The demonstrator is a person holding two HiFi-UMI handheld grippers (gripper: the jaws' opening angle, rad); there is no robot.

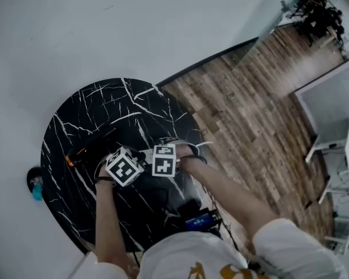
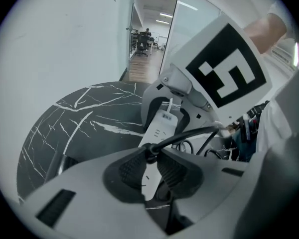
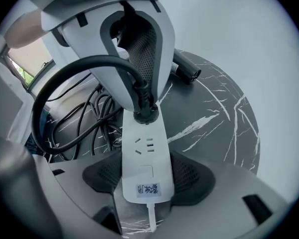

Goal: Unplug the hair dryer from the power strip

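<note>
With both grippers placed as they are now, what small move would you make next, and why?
Probably pull the left gripper straight away from the power strip: its jaws pinch the plug, which sits fully in the strip, while the right gripper clamps the strip's sides.

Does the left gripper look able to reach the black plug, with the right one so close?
Likely yes: the left gripper grips the plug; the right gripper holds the power strip at its other end, clear.

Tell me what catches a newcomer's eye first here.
A long white plastic power strip lies on the round black marble-veined table, its labelled end clamped between the right tongs. The left tongs grip the black plug seated in its far socket, a thick black cable arching away from it.
</note>
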